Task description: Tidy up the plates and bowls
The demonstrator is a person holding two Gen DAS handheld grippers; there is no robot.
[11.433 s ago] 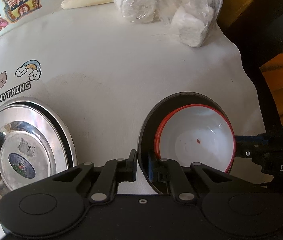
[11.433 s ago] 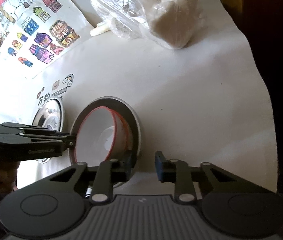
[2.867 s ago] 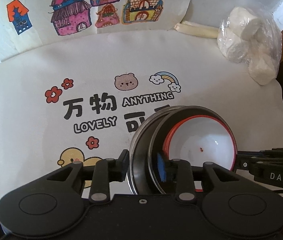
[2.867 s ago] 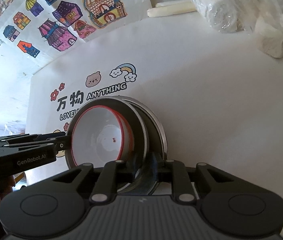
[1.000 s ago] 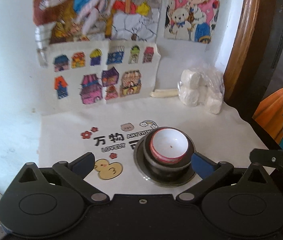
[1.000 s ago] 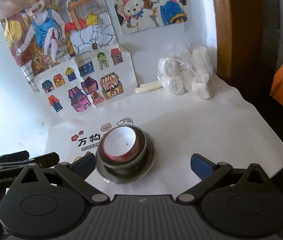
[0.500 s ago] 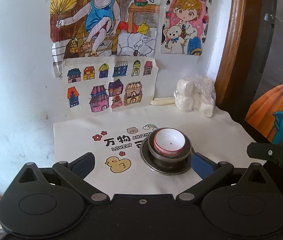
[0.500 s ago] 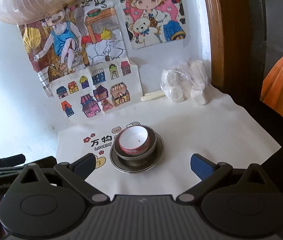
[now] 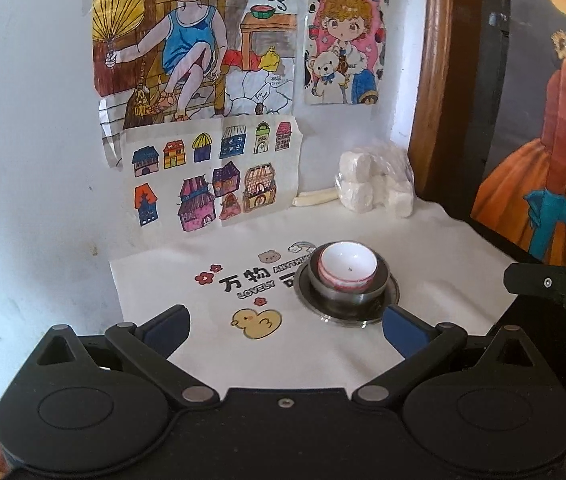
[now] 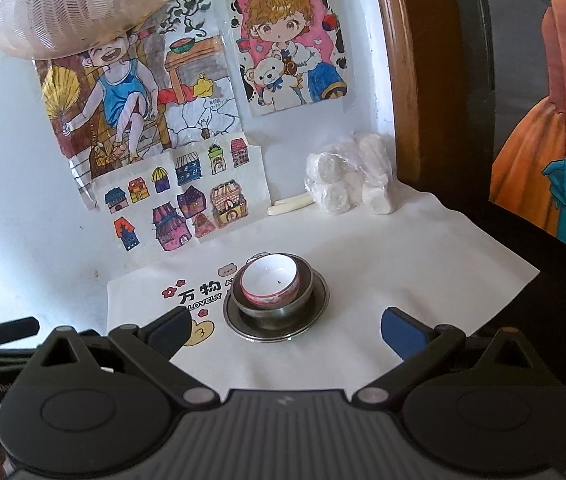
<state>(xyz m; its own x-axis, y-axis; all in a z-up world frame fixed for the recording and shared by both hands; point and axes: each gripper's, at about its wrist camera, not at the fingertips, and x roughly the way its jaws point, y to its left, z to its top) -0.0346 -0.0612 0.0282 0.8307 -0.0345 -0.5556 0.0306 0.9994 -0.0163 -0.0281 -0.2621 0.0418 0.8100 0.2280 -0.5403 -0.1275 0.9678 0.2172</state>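
- Table (image 10: 423,240), white printed cloth (image 10: 363,344) on it: the stack sits mid-cloth, nearer the left edge; a tug on the loose cloth could slide it.
- Steel plate (image 10: 315,312) at the bottom looks flat, low risk.
- Steel bowl (image 10: 307,284) on the plate: a bump could skate it.
- Red-rimmed white bowl (image 10: 269,276) on top looks slightly tilted and could rock out.
- Left gripper (image 9: 283,326) and right gripper (image 10: 283,328): jaws spread wide, empty, well back from the stack.
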